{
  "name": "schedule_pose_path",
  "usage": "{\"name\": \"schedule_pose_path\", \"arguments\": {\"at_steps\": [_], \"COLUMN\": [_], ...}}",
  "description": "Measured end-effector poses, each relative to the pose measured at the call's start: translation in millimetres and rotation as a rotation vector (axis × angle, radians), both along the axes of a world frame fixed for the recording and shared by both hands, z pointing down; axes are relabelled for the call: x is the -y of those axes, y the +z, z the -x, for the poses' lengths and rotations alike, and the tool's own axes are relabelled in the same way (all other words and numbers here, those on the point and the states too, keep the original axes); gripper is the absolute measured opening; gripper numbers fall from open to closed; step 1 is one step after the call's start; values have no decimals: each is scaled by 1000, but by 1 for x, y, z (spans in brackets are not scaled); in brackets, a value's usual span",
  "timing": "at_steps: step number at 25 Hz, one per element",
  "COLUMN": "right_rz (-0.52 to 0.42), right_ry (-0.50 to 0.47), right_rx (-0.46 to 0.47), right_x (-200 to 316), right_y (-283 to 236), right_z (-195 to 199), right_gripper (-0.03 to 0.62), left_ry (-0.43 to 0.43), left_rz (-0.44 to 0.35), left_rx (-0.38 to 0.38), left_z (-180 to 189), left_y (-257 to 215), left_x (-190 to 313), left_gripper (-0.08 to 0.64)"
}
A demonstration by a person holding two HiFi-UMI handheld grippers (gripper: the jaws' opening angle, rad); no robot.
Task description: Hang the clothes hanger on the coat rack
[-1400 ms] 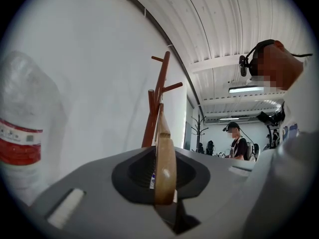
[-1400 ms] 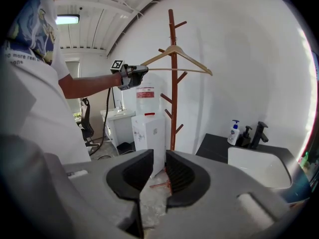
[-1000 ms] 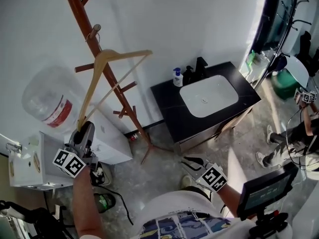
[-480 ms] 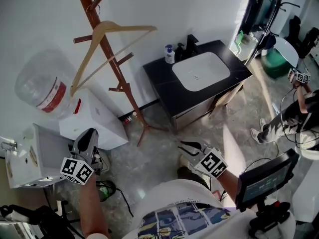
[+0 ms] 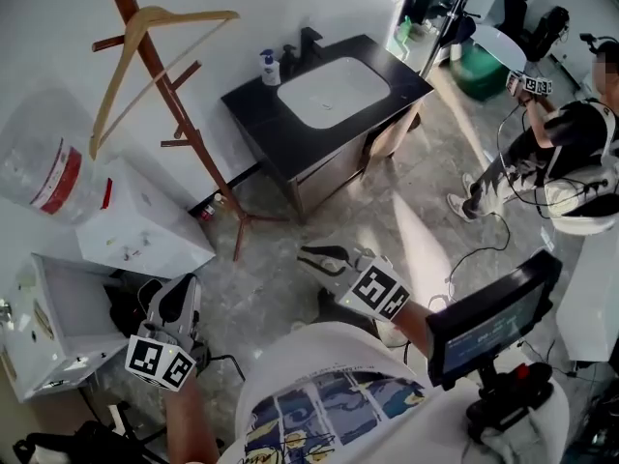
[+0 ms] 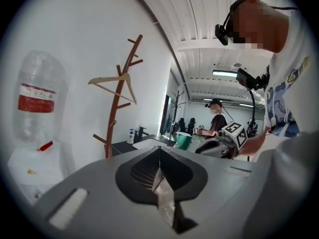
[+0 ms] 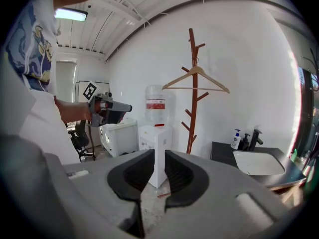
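The wooden clothes hanger (image 5: 145, 17) hangs by its hook on a peg of the brown coat rack (image 5: 164, 95), tilted, with one arm low. No gripper touches it. The left gripper view shows the hanger (image 6: 113, 83) on the rack (image 6: 117, 113) far ahead. In the right gripper view the hanger (image 7: 195, 81) is also far off. My left gripper (image 5: 177, 286) is low at my side, shut and empty. My right gripper (image 5: 309, 256) is held in front of my body, jaws slightly apart with nothing between them.
A white water dispenser (image 5: 135, 225) with a bottle (image 5: 44, 162) stands left of the rack, beside an open white cabinet (image 5: 48, 327). A black vanity (image 5: 280, 133) with a white sink and soap bottle (image 5: 268, 68) is right of the rack. Another person (image 5: 561, 153) and a monitor (image 5: 484, 322) are at right.
My left gripper has come away from the hanger's lower end, drawn back and down, and its jaws have closed. The hanger stays on the rack. The head view has swung right.
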State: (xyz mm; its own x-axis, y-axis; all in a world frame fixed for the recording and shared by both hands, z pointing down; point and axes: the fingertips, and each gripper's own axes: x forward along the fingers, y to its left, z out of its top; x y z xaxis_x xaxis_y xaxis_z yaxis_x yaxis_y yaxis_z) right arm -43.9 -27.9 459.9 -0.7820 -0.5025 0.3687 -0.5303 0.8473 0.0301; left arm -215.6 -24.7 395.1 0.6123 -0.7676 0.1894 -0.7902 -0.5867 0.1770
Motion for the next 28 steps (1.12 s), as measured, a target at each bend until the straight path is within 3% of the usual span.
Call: {"name": "schedule_pose_path", "arguments": {"at_steps": [9, 17, 28], "right_rz": [-57, -79, -146], "right_ry": [-24, -32, -56], "right_rx": [24, 61, 15], "right_x": [-40, -72, -82], "right_y": [-30, -43, -60], "right_z": [22, 29, 33], "right_gripper": [58, 35, 5], "left_ry": [138, 235, 252], "left_rz": [18, 36, 18], "left_rx": [42, 35, 39], "left_z": [-43, -71, -73], "left_y": [11, 15, 19], "left_x": [-48, -85, -99], "left_gripper": [3, 3, 3]}}
